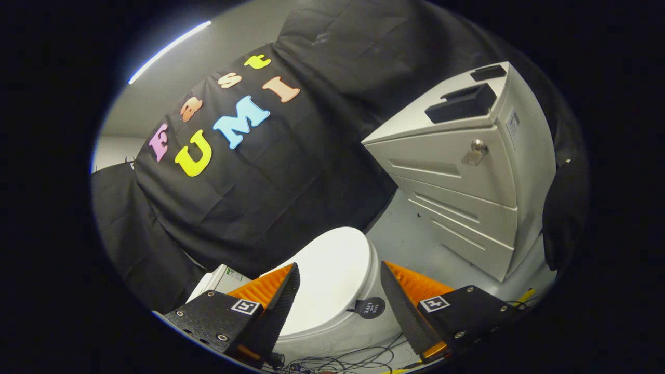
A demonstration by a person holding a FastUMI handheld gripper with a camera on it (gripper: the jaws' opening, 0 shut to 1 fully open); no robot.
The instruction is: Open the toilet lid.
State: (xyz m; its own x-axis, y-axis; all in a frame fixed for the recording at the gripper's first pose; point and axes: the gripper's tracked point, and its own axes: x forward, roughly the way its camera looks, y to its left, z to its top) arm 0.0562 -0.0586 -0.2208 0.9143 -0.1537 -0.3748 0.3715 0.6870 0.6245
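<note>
A white toilet stands on the grey floor with its lid [332, 272] lying flat and closed over the bowl. A round dark sticker [370, 307] sits on the bowl's side. My gripper [338, 272] hangs above the toilet and is open, its two fingers spread wide with the lid showing in the gap between them and nothing held. The fingertips [293, 275] hover clear of the lid without touching it. The white tank [221, 280] shows behind the left finger, against the black cloth wall.
A grey drawer cabinet [467, 176] with a keyed lock and black handle recesses on top stands to the right of the toilet. Thin cables [343, 358] lie on the floor below the bowl. Grey floor [410, 239] stretches between toilet and cabinet.
</note>
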